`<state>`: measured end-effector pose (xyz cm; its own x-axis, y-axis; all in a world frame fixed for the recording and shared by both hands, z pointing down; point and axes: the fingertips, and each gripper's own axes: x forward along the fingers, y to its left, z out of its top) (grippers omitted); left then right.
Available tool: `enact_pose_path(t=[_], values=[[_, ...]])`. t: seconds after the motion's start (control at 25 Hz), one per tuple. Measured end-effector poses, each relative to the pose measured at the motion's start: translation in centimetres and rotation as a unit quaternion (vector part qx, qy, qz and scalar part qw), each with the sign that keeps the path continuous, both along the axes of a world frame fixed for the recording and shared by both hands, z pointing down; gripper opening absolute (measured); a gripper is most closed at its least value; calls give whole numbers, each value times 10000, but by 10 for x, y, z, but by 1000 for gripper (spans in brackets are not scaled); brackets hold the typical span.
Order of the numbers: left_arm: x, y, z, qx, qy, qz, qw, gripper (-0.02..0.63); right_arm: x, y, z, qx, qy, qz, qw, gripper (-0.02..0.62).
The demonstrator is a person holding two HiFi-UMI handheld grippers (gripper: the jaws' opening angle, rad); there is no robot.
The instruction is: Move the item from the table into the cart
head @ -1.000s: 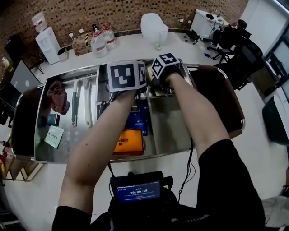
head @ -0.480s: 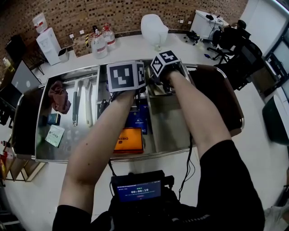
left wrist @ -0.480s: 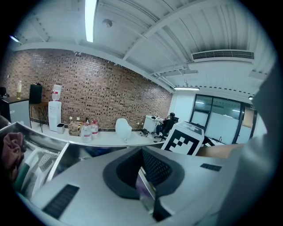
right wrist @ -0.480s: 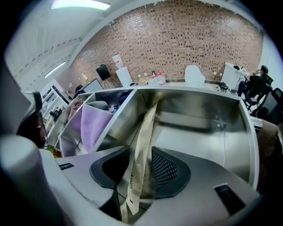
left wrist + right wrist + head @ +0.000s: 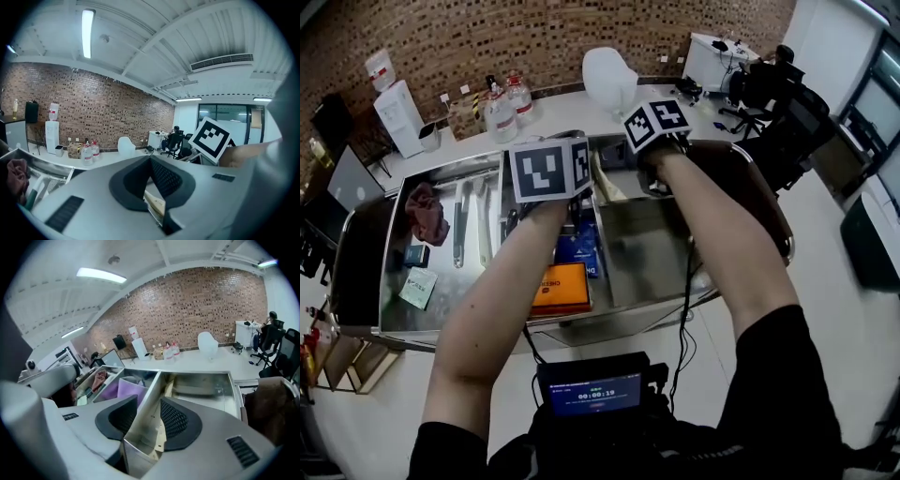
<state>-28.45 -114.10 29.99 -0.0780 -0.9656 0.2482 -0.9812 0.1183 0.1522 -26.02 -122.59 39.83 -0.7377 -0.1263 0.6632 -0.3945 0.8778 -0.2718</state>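
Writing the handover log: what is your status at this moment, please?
Right tongs open, empty, over divider. Left tongs shut. Tan flat item inside cart, leaning on divider. Only the divider is close.

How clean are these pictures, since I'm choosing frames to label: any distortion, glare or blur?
Head view: sharp, evenly lit, wide-angle bend in the steel cart, which shows soft reflections. Left gripper view: round dark border, ceiling light blown white, foreground nearest the lens soft. Right gripper view: same dark border, brick wall bowed into an arc.
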Motion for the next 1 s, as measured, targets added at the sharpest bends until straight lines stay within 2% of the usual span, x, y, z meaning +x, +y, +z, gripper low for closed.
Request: enact_pose_path(t=[0.2, 0.44, 0.48, 0.52, 0.56, 0.76, 0.88, 1.0], values=[[30, 37, -28, 321, -295, 80, 9990, 2, 33, 46, -55, 454, -813, -227, 9954, 160], [66, 86, -52, 750, -594, 293, 9950, 2, 83, 97, -106, 945, -1579, -286, 9825, 160], [72, 97, -55, 835, -626, 338, 9940, 2, 93, 107, -114, 1010, -1763, -301, 9787, 141], [79, 107, -59, 918, -644, 390, 9929, 2, 103, 117, -122, 1091, -1935, -308, 9745, 67], [86, 118, -61, 997, -637, 451, 9919, 2, 113, 126, -128, 1185, -2078, -324, 9704, 52], [111, 165, -59, 1345, -477, 628, 9878, 2, 159, 168, -143, 1711, -2613, -411, 9491, 51], [119, 192, -53, 1604, -620, 639, 9830, 3, 182, 195, -143, 2127, -2883, -460, 9325, 51], [123, 217, -48, 1685, -894, 550, 9801, 3, 204, 213, -145, 2526, -3012, -369, 9188, 49]])
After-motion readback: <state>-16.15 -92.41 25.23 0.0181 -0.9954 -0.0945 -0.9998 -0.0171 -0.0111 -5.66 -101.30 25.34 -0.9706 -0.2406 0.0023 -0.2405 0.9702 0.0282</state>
